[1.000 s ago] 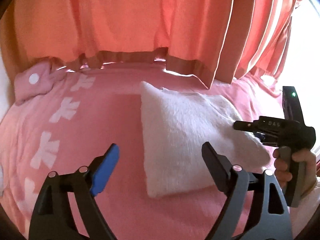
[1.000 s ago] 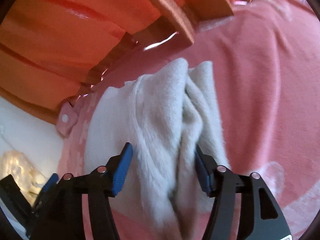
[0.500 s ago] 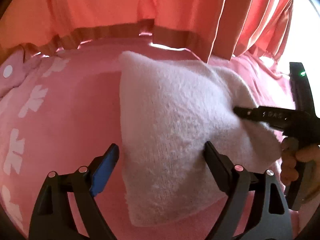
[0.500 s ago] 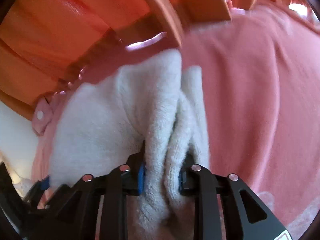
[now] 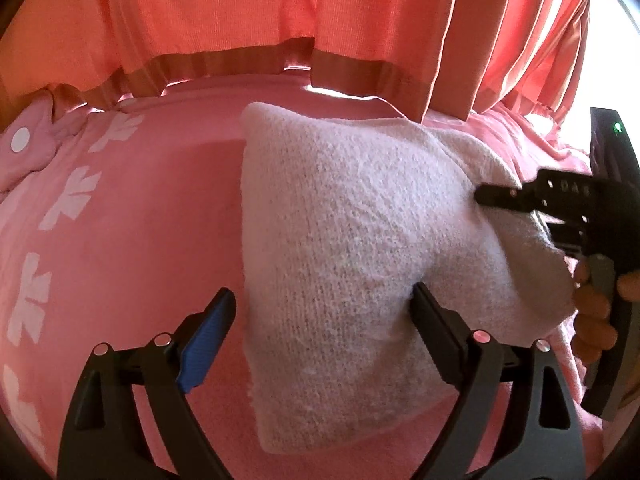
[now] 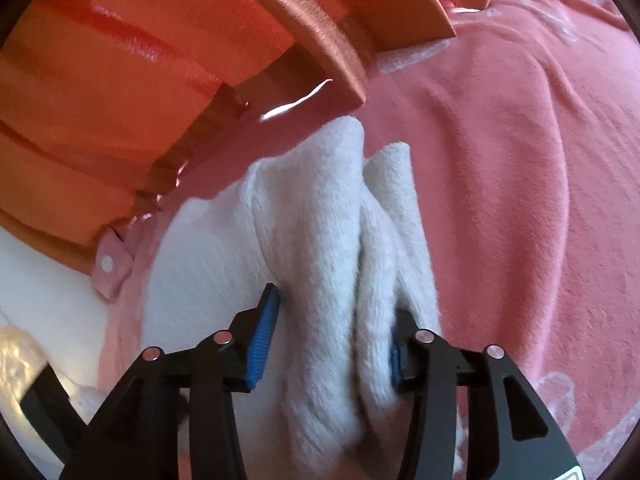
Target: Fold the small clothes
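A fluffy white knitted garment [image 5: 360, 248] lies folded on the pink bedspread [image 5: 140, 220]. My left gripper [image 5: 320, 340] is open, its jaws wide apart around the garment's near left part, the cloth bulging between them. My right gripper [image 6: 328, 348] has its jaws partly apart with a bunched fold of the same garment [image 6: 332, 260] between them. The right gripper also shows in the left wrist view [image 5: 560, 200], at the garment's right edge, held by a hand.
Orange curtains [image 5: 280, 20] hang along the far side of the bed. The bedspread has white bow prints [image 5: 72, 196] on the left. A pink spotted cloth [image 5: 28, 148] lies at the far left. A pale cushion [image 6: 48, 300] is left in the right wrist view.
My right gripper shut on the garment's fold half a second ago and has now opened partway. My left gripper has moved forward over the garment, staying open.
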A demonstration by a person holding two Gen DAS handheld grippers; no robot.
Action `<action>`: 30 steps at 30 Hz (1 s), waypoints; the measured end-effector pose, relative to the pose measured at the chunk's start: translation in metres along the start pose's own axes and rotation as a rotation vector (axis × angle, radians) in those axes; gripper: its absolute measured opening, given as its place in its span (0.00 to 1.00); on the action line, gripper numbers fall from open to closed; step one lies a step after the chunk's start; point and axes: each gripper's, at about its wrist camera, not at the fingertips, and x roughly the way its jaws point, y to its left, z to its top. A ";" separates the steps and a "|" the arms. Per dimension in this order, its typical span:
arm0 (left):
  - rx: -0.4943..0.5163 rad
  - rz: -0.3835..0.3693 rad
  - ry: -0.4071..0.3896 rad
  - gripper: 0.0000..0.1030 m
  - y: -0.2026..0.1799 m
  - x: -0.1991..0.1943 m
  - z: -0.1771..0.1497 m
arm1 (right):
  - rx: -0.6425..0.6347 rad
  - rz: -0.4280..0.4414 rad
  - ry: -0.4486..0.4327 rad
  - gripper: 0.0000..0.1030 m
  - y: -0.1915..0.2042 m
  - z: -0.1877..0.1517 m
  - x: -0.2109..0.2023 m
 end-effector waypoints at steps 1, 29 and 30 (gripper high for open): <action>-0.003 0.000 0.000 0.84 0.000 0.000 0.000 | -0.024 -0.005 -0.005 0.41 0.006 0.001 0.001; -0.365 -0.427 0.104 0.96 0.059 0.048 0.001 | 0.010 -0.040 0.119 0.83 -0.024 -0.012 0.007; -0.374 -0.437 0.093 0.96 0.060 0.050 0.001 | -0.001 -0.034 0.120 0.80 -0.024 -0.012 0.007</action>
